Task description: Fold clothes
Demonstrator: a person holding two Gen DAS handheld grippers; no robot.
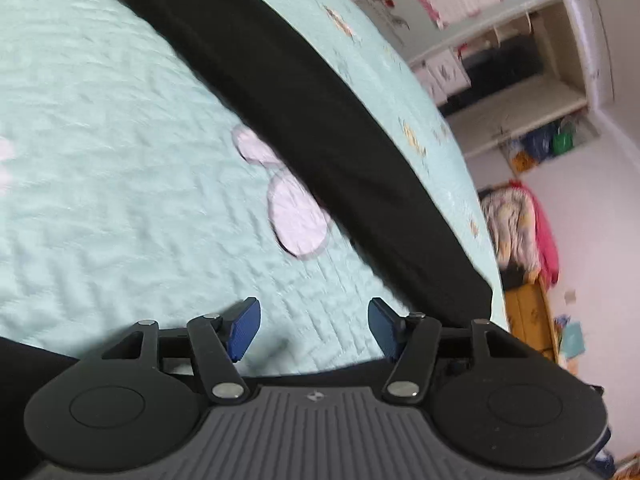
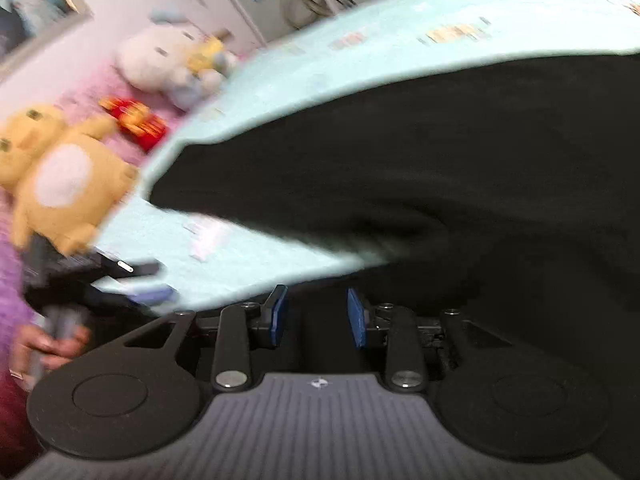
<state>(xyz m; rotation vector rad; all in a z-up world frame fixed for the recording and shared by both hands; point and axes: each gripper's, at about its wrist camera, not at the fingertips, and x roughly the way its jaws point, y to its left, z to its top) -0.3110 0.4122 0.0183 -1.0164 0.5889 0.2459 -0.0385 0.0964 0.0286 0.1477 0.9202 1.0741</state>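
Blue pads of the left hand-held gripper (image 1: 314, 330) stand spread apart in the left wrist view, with only the quilt showing between them and nothing pinched. Beyond them the mint quilt (image 1: 100, 160) of the bed fills most of the view, with pale pink patches (image 1: 298, 216) stitched on it. A black garment (image 1: 304, 120) lies flat across the quilt in a long band from the top left down to the right, its lower end just beside the right pad. Past the bed edge are shelves (image 1: 520, 92) and a pile of clothes (image 1: 520, 228) against the wall.

Right wrist view: the right hand-held gripper (image 2: 316, 316) has its blue pads parted by a narrower gap, with dark cloth behind them; blur hides whether they touch it. The garment (image 2: 400, 160) spreads over the quilt (image 2: 400, 28) ahead and to the right, one end pointing left. At the left, a hand (image 2: 52, 344) holds the left hand-held gripper (image 2: 120, 280) over the quilt. A yellow plush (image 2: 60, 176) and a white plush (image 2: 168, 64) sit on a pink surface beside the bed.
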